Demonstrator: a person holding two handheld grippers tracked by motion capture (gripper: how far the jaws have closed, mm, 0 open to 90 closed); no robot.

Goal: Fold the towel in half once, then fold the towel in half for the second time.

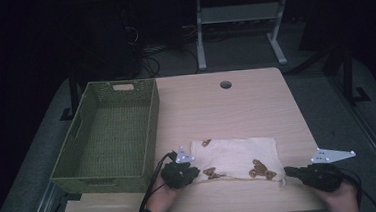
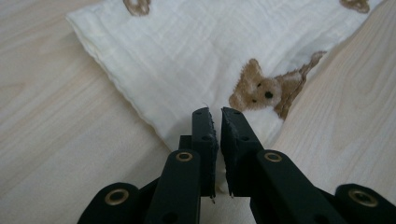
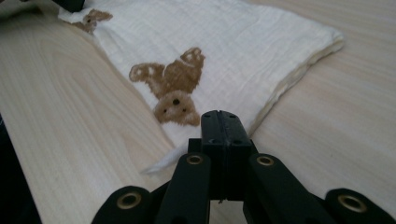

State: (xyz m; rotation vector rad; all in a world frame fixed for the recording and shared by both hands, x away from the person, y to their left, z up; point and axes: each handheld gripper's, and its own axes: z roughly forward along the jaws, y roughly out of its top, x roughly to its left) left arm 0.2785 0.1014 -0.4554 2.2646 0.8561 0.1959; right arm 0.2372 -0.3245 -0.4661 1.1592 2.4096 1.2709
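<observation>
A folded white cloth (image 1: 234,158) printed with brown bears lies flat near the table's front edge. My left gripper (image 1: 195,171) is at its near left corner. In the left gripper view the jaws (image 2: 217,112) stand a narrow gap apart, with the corner of the cloth (image 2: 187,56) lying between them and no pad pressing on it. My right gripper (image 1: 288,170) points at the near right corner. Seen in the right gripper view, its jaws (image 3: 220,114) are shut tight together above the frayed corner of the cloth (image 3: 233,42); I cannot tell whether any fabric is pinched.
A green woven basket (image 1: 150,133) with nothing in it stands on the left part of the light wooden table (image 1: 236,102). A round cable hole (image 1: 225,85) sits near the far edge. Beyond the table is a white desk frame (image 1: 201,45) on a dark floor.
</observation>
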